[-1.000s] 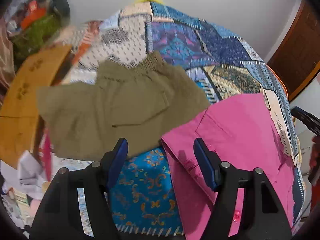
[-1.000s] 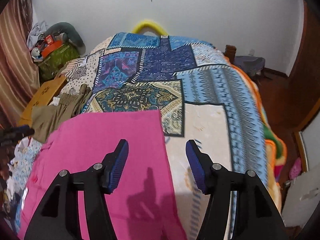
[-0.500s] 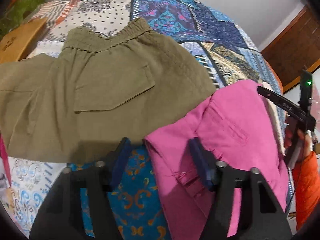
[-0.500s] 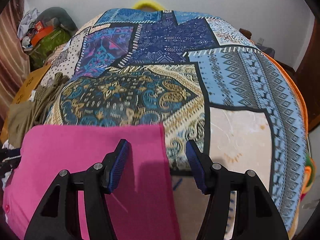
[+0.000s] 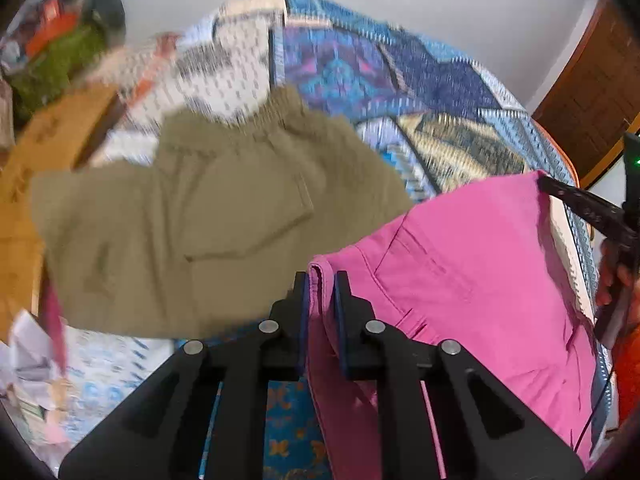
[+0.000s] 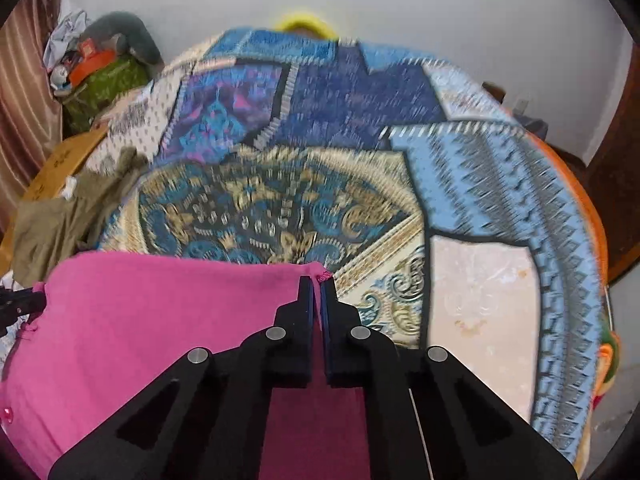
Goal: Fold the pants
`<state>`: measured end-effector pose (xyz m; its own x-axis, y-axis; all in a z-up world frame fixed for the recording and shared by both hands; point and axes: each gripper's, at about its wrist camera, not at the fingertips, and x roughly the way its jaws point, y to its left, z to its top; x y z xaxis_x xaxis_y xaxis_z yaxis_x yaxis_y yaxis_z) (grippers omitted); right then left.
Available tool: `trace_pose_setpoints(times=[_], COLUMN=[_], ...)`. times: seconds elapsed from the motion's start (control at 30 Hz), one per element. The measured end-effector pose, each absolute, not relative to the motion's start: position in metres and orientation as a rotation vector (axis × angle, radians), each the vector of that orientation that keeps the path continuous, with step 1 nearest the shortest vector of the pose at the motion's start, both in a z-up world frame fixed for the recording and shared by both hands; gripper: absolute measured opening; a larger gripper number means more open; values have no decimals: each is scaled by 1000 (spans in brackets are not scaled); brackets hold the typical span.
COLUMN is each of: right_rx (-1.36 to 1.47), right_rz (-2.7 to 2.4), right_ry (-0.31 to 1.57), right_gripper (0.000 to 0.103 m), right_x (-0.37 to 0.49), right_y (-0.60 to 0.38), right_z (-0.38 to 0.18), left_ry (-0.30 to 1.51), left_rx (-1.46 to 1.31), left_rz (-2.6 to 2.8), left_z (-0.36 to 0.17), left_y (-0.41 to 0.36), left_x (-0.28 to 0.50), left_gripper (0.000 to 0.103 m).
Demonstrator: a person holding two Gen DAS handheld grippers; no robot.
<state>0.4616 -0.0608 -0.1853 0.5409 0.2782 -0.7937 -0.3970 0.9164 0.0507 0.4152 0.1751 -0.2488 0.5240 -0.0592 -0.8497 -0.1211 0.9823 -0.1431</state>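
Note:
Pink pants lie on a patchwork bedspread. My left gripper is shut on their waistband corner, which bunches between the pads. In the right wrist view my right gripper is shut on the far corner of the pink pants, lifting that edge off the bedspread. The right gripper also shows at the right edge of the left wrist view, held by a hand. Both views are motion-blurred.
Folded olive-green shorts lie left of the pink pants, also in the right wrist view. A cardboard box and a pile of bags stand at the left. A wooden door is at the right.
Both grippers were open over the pink pants and have closed on its corners. The cloth edge has risen and both cameras have tilted up from the bed.

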Motion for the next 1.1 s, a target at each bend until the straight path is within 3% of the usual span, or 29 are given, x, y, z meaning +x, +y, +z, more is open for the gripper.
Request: trace_pose_setpoints(times=[0.27,0.53,0.83,1.1], right_rx=[-99,-54,-109,-125], right_rz=[396,422,466,481], right_ry=[750,627,644,729], right_gripper=[2,2,2,2], right_x=[439,396,322,261], right_y=[-77,-92,-117,-139], right_z=[-97,-26,-35,-73], left_ry=[791,735,730,836], left_rx=[-158,-76,59,81], left_rz=[127,93,75,7], left_z=[-153,-108,-112,-156], left_y=[169,155,122,102], left_x=[397,361,285,221], left_gripper=[9,8,7,5])
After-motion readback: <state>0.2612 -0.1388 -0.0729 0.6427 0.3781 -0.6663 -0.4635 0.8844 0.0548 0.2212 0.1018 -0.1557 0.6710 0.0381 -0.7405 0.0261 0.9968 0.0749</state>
